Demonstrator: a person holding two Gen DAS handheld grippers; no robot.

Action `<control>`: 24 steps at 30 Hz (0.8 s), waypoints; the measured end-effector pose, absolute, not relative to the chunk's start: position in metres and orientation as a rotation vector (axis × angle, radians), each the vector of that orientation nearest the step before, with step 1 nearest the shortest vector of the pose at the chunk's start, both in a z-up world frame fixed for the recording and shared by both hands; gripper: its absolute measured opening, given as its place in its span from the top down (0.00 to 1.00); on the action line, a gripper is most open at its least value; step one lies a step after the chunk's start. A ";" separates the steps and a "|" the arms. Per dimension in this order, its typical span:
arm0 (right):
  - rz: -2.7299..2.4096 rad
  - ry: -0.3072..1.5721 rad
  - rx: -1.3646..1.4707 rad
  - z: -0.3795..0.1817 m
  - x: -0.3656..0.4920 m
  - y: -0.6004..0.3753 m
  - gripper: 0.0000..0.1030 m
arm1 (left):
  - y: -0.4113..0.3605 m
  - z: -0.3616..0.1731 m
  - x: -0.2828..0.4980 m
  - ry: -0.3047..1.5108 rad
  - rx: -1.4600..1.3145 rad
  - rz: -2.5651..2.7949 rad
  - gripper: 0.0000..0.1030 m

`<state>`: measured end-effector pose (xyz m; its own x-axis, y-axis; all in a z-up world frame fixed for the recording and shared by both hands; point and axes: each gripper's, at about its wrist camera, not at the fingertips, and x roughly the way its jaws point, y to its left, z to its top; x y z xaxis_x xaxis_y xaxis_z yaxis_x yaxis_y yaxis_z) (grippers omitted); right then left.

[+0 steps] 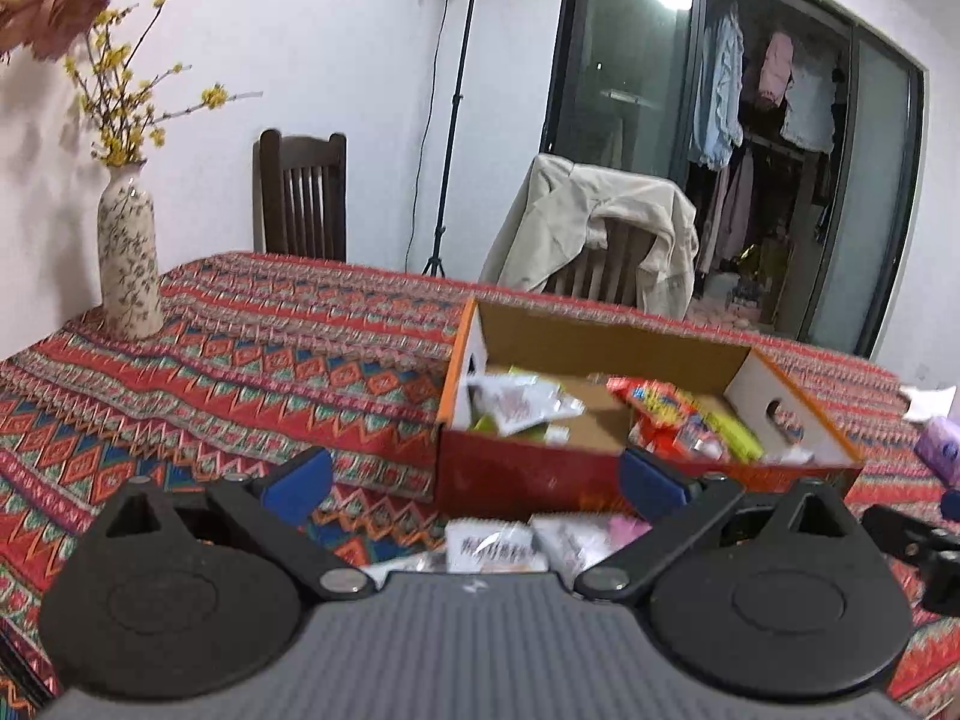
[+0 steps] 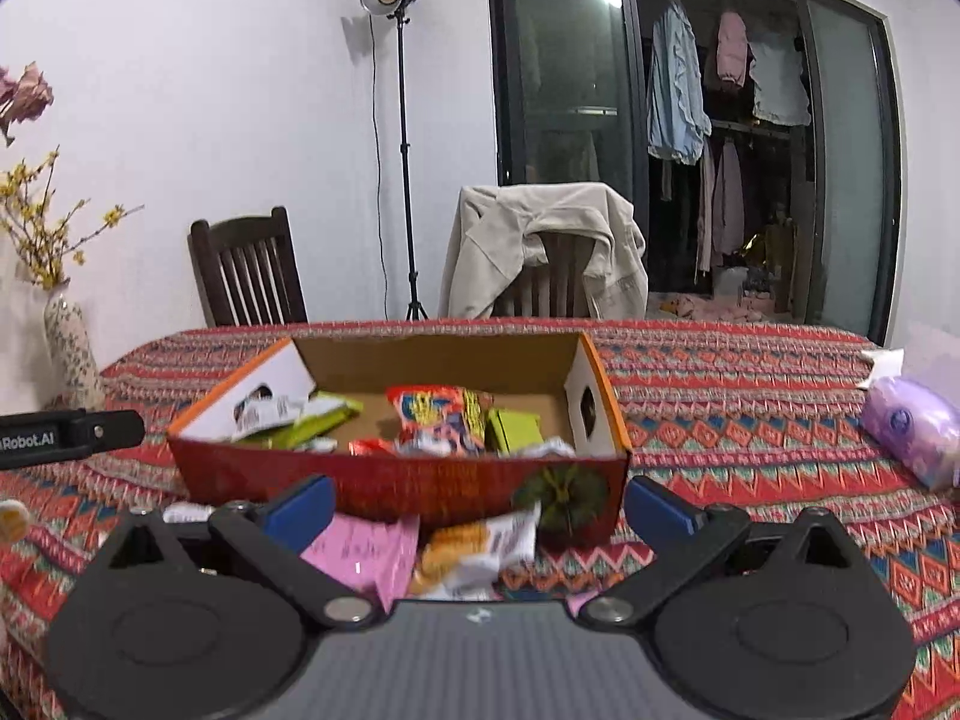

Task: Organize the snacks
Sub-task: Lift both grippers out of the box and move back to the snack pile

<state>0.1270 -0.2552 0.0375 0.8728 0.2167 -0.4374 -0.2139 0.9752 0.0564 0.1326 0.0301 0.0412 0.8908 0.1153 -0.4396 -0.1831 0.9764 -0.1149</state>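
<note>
An open red and orange cardboard box (image 1: 528, 474) (image 2: 384, 480) stands on the patterned tablecloth and holds several snack packets, among them a red one (image 2: 441, 411) and a white one (image 1: 516, 402). Loose packets lie in front of the box: white ones (image 1: 498, 546) under my left gripper (image 1: 474, 480), a pink one (image 2: 366, 552) and an orange-and-white one (image 2: 480, 552) under my right gripper (image 2: 477, 507). Both grippers are open and empty, hovering just before the box's near wall. The left gripper's side shows at the right wrist view's left edge (image 2: 66, 435).
A flowered vase (image 1: 127, 258) with yellow branches stands at the table's far left. A purple tissue pack (image 2: 912, 429) lies at the right. Two chairs (image 2: 246, 270), one draped with a beige jacket (image 2: 540, 246), stand behind the table, with a light stand (image 2: 408, 180).
</note>
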 end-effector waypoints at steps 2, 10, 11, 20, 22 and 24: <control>0.219 0.478 0.004 0.031 0.123 -0.257 0.00 | 0.032 0.031 0.131 0.466 -0.150 0.156 0.00; 0.190 0.544 -0.021 0.002 0.114 -0.267 0.00 | 0.038 0.004 0.125 0.468 -0.145 0.147 0.00; 0.186 0.553 -0.025 -0.001 0.115 -0.268 0.00 | 0.039 0.003 0.126 0.466 -0.148 0.149 0.00; 0.174 0.583 -0.031 -0.010 0.122 -0.273 0.00 | 0.045 -0.005 0.130 0.478 -0.182 0.134 0.00; 0.184 0.599 -0.030 -0.013 0.124 -0.276 0.00 | 0.048 -0.006 0.129 0.476 -0.198 0.134 0.00; 0.190 0.628 -0.024 -0.018 0.126 -0.280 0.00 | 0.050 -0.006 0.130 0.479 -0.212 0.134 0.00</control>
<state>0.1262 -0.2799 -0.0176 0.7924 0.1695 -0.5860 -0.1838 0.9823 0.0357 0.1295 0.0504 -0.0063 0.8792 0.0783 -0.4700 -0.1774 0.9693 -0.1703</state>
